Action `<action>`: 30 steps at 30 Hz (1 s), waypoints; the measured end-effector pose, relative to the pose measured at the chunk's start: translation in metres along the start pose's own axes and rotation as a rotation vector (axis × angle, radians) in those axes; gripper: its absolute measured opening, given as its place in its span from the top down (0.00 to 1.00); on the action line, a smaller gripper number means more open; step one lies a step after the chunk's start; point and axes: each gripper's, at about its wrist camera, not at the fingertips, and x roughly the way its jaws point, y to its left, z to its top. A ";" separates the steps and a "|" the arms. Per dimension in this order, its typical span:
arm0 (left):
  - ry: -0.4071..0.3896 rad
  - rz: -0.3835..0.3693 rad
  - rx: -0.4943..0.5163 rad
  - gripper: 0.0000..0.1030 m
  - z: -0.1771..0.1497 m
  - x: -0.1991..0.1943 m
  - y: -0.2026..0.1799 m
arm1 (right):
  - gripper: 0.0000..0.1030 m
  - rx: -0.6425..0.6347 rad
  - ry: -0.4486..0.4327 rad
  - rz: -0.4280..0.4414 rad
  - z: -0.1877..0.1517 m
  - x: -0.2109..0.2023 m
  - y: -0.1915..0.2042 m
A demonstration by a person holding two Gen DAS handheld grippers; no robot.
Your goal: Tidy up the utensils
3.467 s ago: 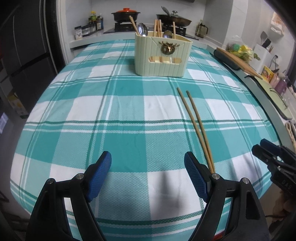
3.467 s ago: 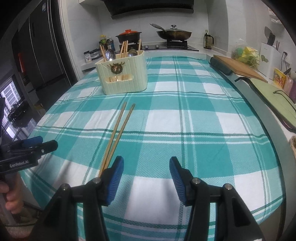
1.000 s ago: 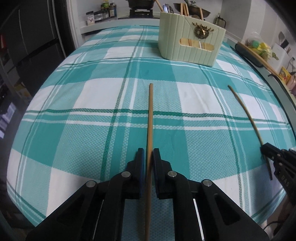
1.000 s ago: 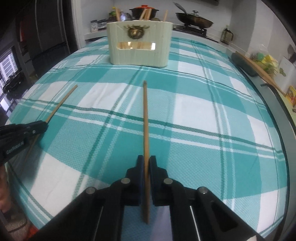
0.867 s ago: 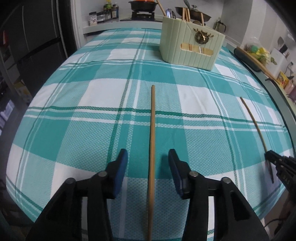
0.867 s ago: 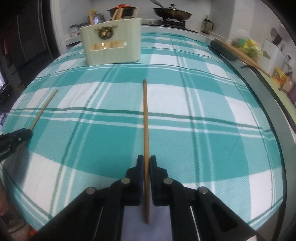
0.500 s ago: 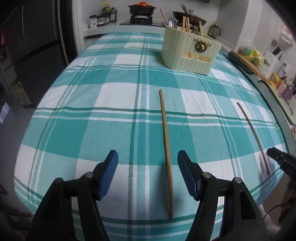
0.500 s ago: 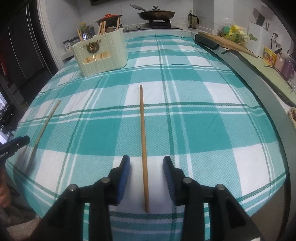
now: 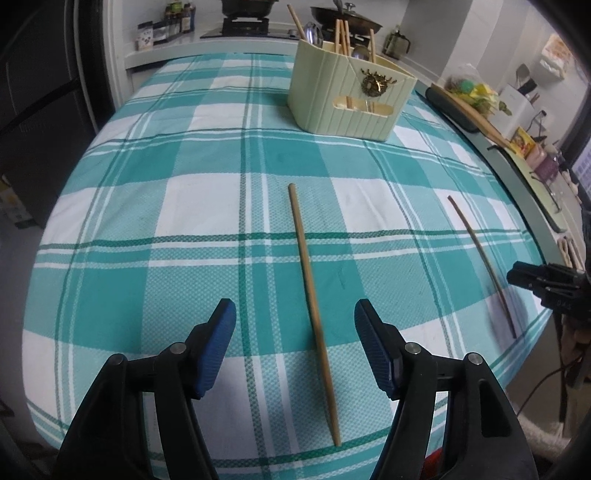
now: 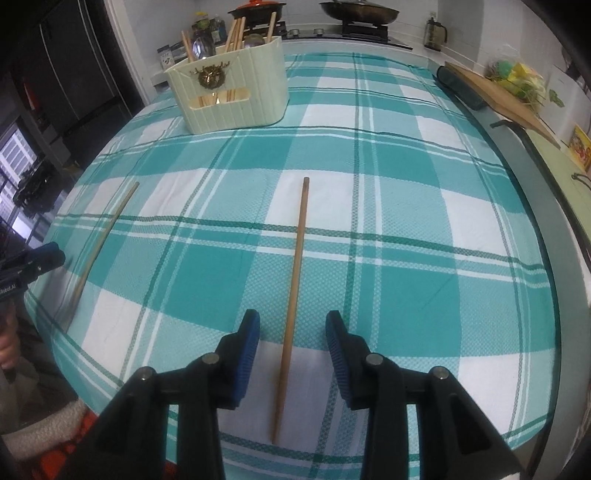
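Observation:
Two wooden chopsticks lie apart on the teal plaid tablecloth (image 9: 166, 206). One chopstick (image 9: 312, 306) lies lengthwise under my left gripper (image 9: 294, 317), which is open and lifted off it; the blue pads (image 9: 218, 332) do not touch it. The other chopstick (image 10: 293, 288) lies between the open jaws of my right gripper (image 10: 293, 323), also untouched. Each view shows the other chopstick (image 9: 480, 258) (image 10: 107, 236) and the other gripper (image 9: 532, 277) (image 10: 33, 262) at its side. A cream utensil holder (image 9: 351, 96) (image 10: 229, 88) with chopsticks and spoons stands at the far end.
Beyond the table a stove carries a pot (image 10: 256, 9) and a pan (image 10: 358, 13). A wooden cutting board (image 10: 498, 96) and a counter run along the right. A dark fridge (image 9: 37, 92) stands left. The table's near edge is close below both grippers.
Both grippers were shut on a chopstick each; they opened, let go and drew up and back. The chopsticks now lie loose on the cloth.

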 end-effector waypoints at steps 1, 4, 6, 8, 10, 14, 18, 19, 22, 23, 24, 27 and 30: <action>0.008 0.001 0.001 0.33 0.003 0.003 0.000 | 0.63 -0.006 0.008 -0.002 0.002 0.003 0.000; 0.023 0.014 0.025 0.33 0.012 0.012 -0.001 | 0.63 -0.002 0.021 -0.021 0.009 0.011 0.000; 0.040 0.031 0.042 0.33 0.019 0.020 -0.002 | 0.63 -0.003 0.032 -0.022 0.014 0.017 -0.002; 0.064 0.048 0.055 0.33 0.024 0.028 -0.001 | 0.63 -0.002 0.048 -0.019 0.018 0.022 -0.003; 0.081 0.058 0.066 0.33 0.027 0.036 -0.003 | 0.63 -0.008 0.067 -0.019 0.022 0.028 -0.003; 0.111 0.065 0.078 0.34 0.026 0.050 -0.005 | 0.63 -0.029 0.090 -0.026 0.029 0.038 -0.003; 0.130 0.089 0.098 0.36 0.029 0.060 -0.006 | 0.63 -0.041 0.127 -0.029 0.036 0.053 -0.004; 0.134 0.093 0.109 0.36 0.032 0.062 -0.007 | 0.63 -0.048 0.119 -0.030 0.039 0.054 -0.005; 0.145 0.109 0.134 0.46 0.044 0.069 -0.008 | 0.63 -0.081 0.114 -0.036 0.051 0.061 -0.004; 0.149 0.107 0.139 0.55 0.048 0.071 -0.009 | 0.63 -0.087 0.112 -0.031 0.056 0.063 -0.004; 0.157 0.099 0.140 0.60 0.053 0.073 -0.009 | 0.64 -0.086 0.113 -0.026 0.061 0.066 -0.005; 0.186 0.077 0.147 0.85 0.066 0.080 -0.013 | 0.72 -0.071 0.125 -0.012 0.077 0.074 -0.007; 0.187 0.082 0.164 0.93 0.075 0.087 -0.020 | 0.85 -0.055 0.122 -0.015 0.093 0.082 -0.011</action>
